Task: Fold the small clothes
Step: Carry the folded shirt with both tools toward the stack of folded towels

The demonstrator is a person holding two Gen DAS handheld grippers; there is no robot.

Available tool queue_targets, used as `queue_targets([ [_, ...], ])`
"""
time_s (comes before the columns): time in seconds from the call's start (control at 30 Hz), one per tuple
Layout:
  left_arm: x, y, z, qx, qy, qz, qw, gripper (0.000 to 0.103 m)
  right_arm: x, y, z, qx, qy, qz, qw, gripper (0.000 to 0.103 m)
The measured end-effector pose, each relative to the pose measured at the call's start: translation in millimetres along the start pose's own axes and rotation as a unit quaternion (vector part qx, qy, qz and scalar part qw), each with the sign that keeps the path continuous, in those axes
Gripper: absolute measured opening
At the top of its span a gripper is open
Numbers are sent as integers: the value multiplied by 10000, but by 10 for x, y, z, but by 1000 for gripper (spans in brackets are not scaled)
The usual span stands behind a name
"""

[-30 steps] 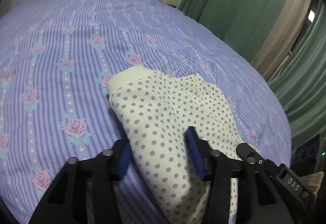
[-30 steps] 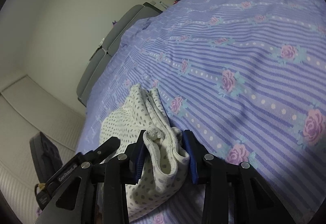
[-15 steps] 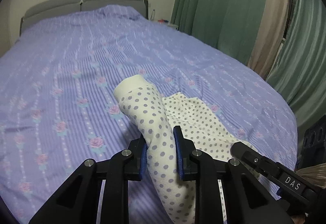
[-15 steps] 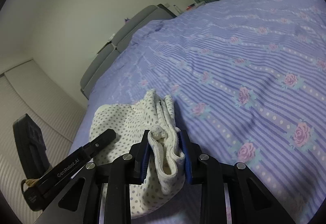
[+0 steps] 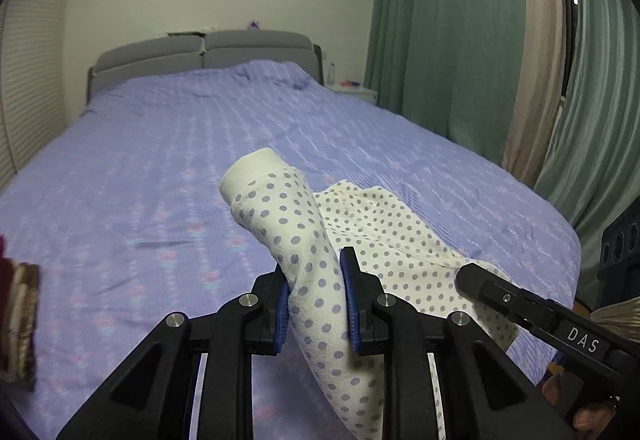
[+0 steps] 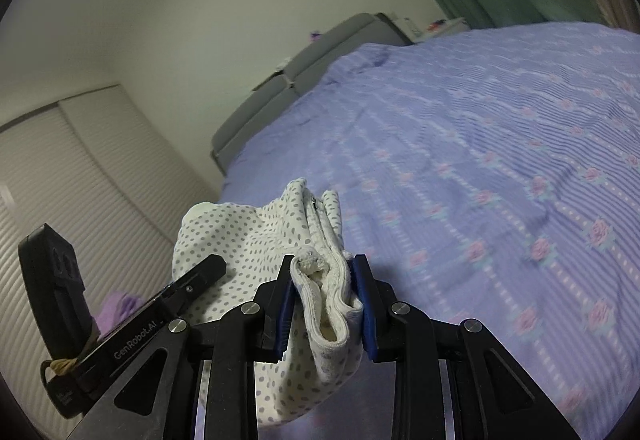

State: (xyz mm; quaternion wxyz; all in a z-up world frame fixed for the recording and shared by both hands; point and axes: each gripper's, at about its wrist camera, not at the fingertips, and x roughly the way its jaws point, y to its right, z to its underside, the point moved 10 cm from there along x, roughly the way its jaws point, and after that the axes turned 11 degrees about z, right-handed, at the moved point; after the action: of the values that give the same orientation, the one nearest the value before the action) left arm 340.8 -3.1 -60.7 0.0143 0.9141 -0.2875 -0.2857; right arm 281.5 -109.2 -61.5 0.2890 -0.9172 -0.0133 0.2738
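Observation:
A small white garment with purple polka dots [image 5: 384, 240] hangs between both grippers above the purple floral bedspread [image 5: 160, 160]. My left gripper [image 5: 314, 298] is shut on one leg of it, whose plain white cuff [image 5: 252, 176] sticks up ahead. My right gripper [image 6: 323, 294] is shut on the bunched waistband edge [image 6: 328, 304] of the same garment [image 6: 240, 236]. The right gripper's body shows at the lower right of the left wrist view [image 5: 540, 316], and the left gripper's body at the lower left of the right wrist view [image 6: 132, 328].
The bed has a grey headboard [image 5: 200, 52]. Green curtains [image 5: 440, 40] hang on the right. A stack of folded clothes [image 5: 16, 320] lies at the bed's left edge. A lilac item [image 6: 120, 308] lies below the left gripper. White slatted closet doors [image 6: 80, 180] stand on the left.
Both grippers rose and lifted the garment off the bedspread. The left gripper went from open around the leg to shut on it. The views now tilt up towards the headboard.

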Motion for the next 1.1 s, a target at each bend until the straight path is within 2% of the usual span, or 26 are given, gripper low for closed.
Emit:
queue_targets([
  [0.23, -782, -247, -55, 11, 311, -253, 9992, 24, -296, -715, 200, -441, 45, -329, 9985, 29],
  [0.5, -1615, -875, -159, -62, 524, -484, 9974, 24, -407, -1734, 433, -924, 34, -772, 9927, 29],
  [0.83, -2475, -2008, -375, -148, 527, -715, 9959, 24, -75, -3030, 809, -1383, -192, -1511, 9786, 29],
  [1.1, -2832, -2741, -597, 95, 367, -1050, 9938, 23, 319, -3860, 1024, -1573, -379, -1943, 9675, 29],
])
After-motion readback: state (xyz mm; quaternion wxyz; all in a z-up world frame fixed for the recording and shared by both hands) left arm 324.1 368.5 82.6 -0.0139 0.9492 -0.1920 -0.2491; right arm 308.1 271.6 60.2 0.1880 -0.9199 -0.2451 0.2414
